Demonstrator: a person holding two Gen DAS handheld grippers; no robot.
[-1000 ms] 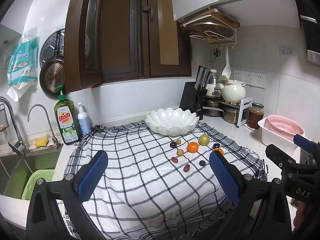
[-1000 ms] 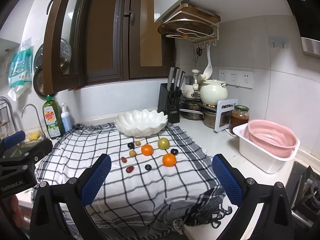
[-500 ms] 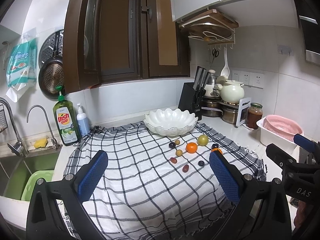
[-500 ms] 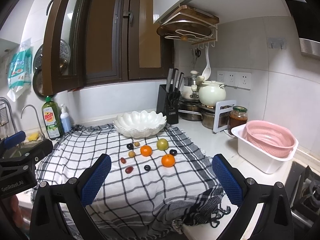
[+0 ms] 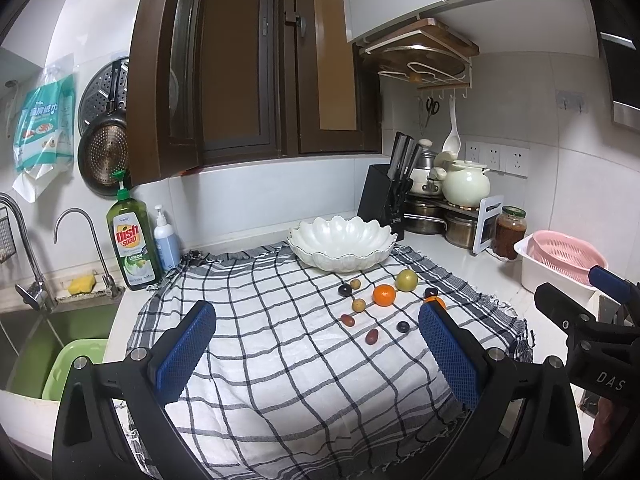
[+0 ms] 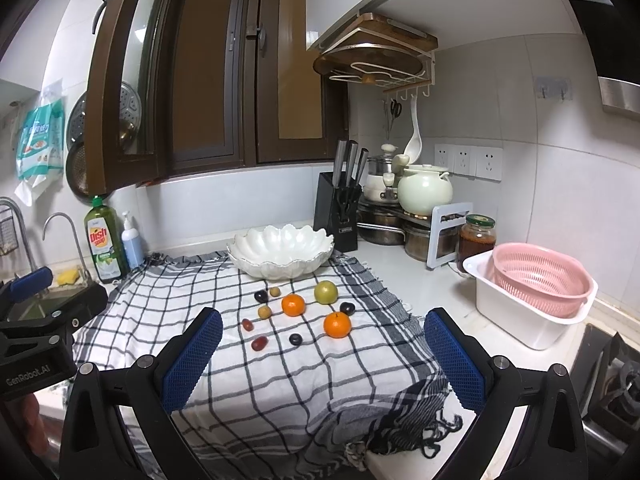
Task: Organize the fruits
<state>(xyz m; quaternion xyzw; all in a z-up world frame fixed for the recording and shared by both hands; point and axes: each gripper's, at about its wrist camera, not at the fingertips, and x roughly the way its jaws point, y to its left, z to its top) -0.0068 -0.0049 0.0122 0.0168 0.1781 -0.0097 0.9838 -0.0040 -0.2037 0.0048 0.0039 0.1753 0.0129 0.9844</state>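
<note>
Both hand-held grippers, left (image 5: 316,354) and right (image 6: 320,358), hang open and empty before the checked cloth (image 6: 224,296), where we judge the nearer mandarin (image 6: 337,324) soft-skinned, best pinched across its middle.

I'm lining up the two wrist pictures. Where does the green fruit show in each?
Left wrist: the green fruit lies right of centre, just right of an orange.
Right wrist: the green fruit lies at centre, above both oranges.
Shared landmark: the white bowl just behind it.
</note>
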